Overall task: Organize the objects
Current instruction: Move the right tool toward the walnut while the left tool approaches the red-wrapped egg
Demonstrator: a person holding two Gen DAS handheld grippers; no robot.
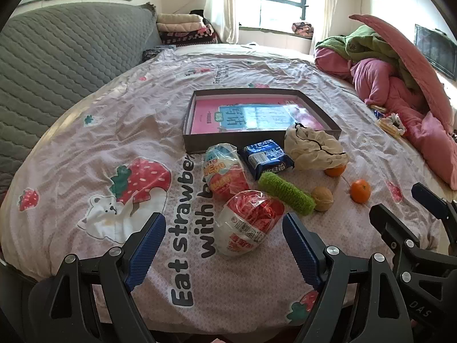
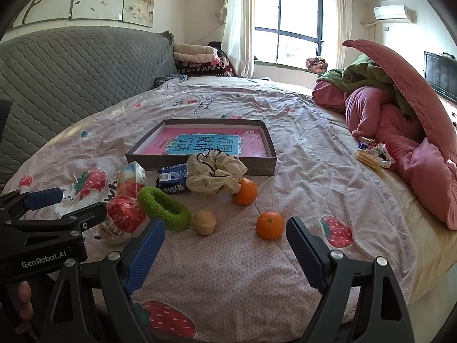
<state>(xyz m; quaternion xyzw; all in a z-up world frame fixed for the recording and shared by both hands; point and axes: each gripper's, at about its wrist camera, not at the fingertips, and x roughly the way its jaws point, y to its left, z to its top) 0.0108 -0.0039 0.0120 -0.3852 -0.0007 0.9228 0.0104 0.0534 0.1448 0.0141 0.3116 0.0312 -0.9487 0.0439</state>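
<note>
A bed (image 1: pixel 85 148) under a strawberry-print sheet carries a shallow grey box (image 1: pixel 258 120) holding a pink book (image 2: pixel 205 143). Near the box lie two wrapped toy eggs, a blue snack packet (image 1: pixel 267 158), a green scrunchie (image 2: pixel 164 208), a cream scrunchie (image 2: pixel 215 173), a walnut (image 2: pixel 204 222) and two oranges. The left hand-held gripper (image 1: pixel 224 235) hangs wide open around the red egg (image 1: pixel 248 225); the right hand-held gripper (image 2: pixel 225 238) hangs wide open, empty, near one orange (image 2: pixel 270 225).

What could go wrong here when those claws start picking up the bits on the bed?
The red egg in crinkly wrap lies just ahead of the open left gripper; its round, slick shape might squirt out of a pinch. The nearer orange and walnut could roll on the soft sheet if the right gripper nudges them. The green scrunchie leans against the egg and may get dragged along.
</note>
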